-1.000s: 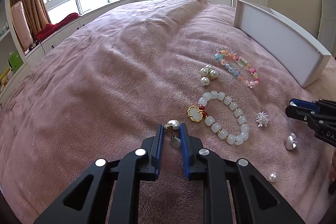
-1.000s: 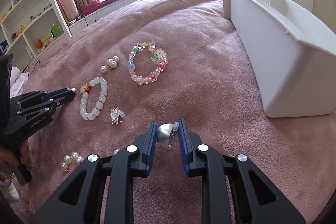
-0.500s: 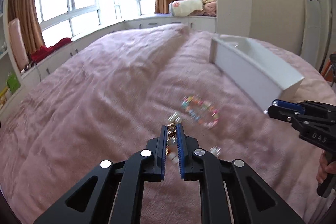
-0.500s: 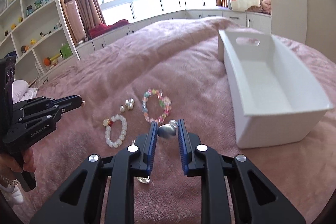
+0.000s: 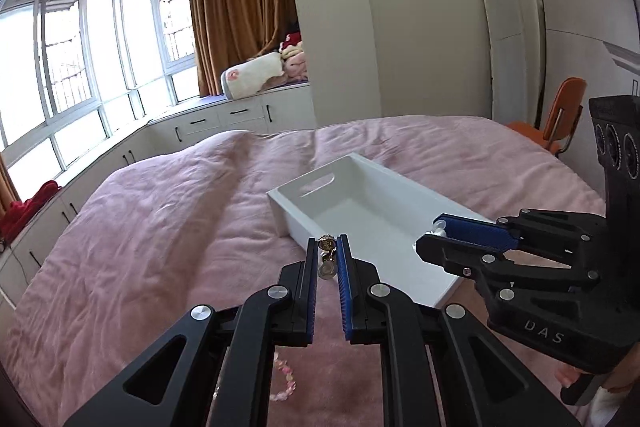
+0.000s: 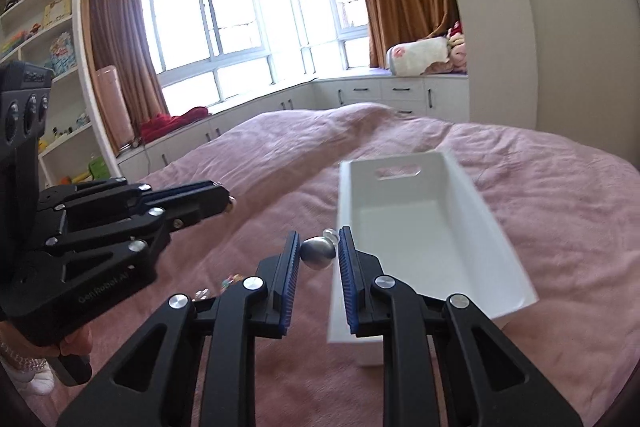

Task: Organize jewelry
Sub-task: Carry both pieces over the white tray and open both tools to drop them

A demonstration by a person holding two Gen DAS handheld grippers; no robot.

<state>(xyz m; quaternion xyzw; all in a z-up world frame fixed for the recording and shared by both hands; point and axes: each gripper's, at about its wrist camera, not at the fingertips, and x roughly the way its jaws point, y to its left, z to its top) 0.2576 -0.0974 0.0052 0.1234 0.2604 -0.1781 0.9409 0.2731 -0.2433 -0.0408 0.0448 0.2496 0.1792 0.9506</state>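
Left wrist: left gripper [image 5: 327, 257] pinching gold-and-pearl earring [image 5: 327, 259] between ribbed blue pads, raised at near rim of smooth white rectangular bin [image 5: 360, 211]. Fuzzy pink blanket [image 5: 160, 247] below; bead bracelet [image 5: 283, 383] near.

Right wrist: right gripper [image 6: 318, 251] clamped on glossy silver teardrop earring [image 6: 317, 253], left of bin near end. Curtained bay window [image 6: 240, 11] far.
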